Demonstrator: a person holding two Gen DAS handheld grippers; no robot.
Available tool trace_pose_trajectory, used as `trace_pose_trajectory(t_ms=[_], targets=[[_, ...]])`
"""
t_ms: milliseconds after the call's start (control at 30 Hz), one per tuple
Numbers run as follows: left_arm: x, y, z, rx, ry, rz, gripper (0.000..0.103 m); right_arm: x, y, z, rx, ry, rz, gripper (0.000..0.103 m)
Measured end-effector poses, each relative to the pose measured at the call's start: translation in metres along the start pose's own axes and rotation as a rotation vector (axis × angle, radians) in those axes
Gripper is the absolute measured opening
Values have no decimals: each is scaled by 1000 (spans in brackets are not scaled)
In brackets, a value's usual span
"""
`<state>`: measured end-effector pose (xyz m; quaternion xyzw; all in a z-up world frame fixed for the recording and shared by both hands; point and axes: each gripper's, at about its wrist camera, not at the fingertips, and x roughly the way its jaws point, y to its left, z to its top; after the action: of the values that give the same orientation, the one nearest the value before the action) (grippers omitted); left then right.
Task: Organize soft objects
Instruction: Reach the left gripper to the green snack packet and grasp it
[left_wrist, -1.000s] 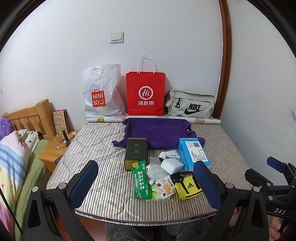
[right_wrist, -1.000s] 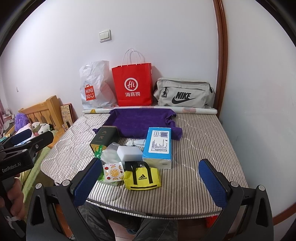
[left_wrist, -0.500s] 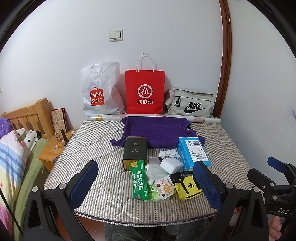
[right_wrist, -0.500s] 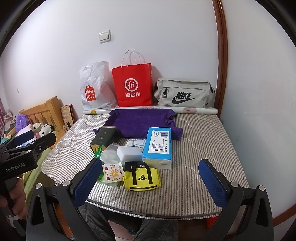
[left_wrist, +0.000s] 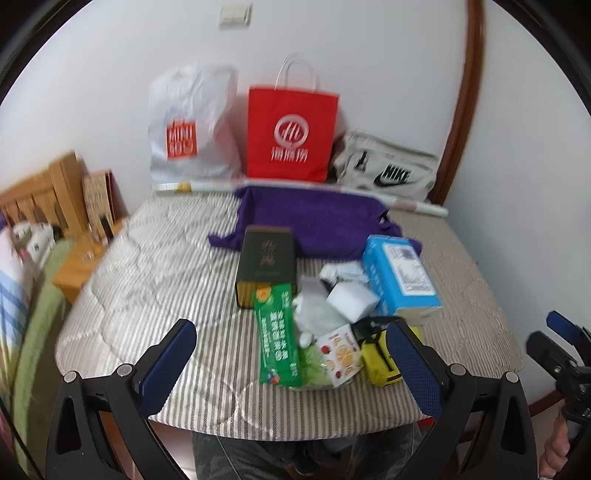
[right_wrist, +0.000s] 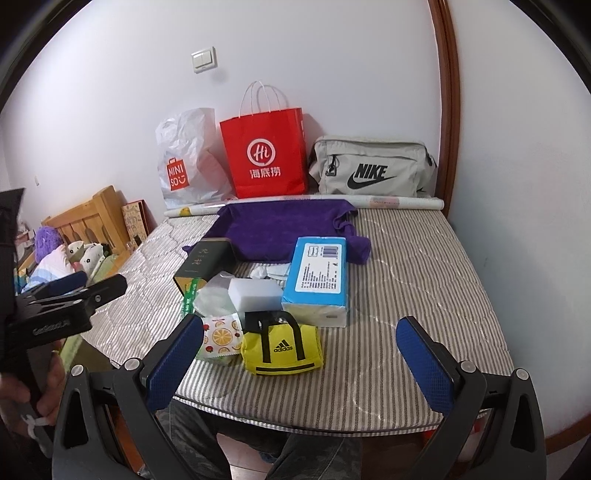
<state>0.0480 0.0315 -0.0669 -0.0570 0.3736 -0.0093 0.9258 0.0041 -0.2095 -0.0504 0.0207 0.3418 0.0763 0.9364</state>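
Note:
A cluster of items lies near the front edge of the striped mattress: a yellow Adidas pouch, a white sponge block, a blue tissue pack, a fruit-print packet, a green snack packet and a dark box. A purple cloth is spread behind them. My left gripper hangs open in front of the cluster, touching nothing. My right gripper is open too, level with the yellow pouch, nothing between its fingers.
Against the back wall stand a white Miniso bag, a red paper bag and a grey Nike bag, with a rolled sheet in front. A wooden headboard and plush toys lie left. A person's legs show below the mattress edge.
The left gripper has moved forward and nearer the cluster, so the items look larger and blurred. The right gripper has hardly moved. Both stay open.

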Motion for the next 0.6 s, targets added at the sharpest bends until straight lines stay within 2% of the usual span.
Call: trace_pose_trajectory(t_ms=[133,300,467,600], targets=[[31,19,-6,-49,73,-50,103,18,-3,-5,6,34,-1,102],[70,32,-17,-72,161,-65,101,42,-8,-13,12,78,0,102],[102,43,-28,-101,194,-133,97,67,-12,-20,18,134,-1,102],[117,49,-32,-107,190,-192,91,88,-16,-27,18,189,-14,102]])
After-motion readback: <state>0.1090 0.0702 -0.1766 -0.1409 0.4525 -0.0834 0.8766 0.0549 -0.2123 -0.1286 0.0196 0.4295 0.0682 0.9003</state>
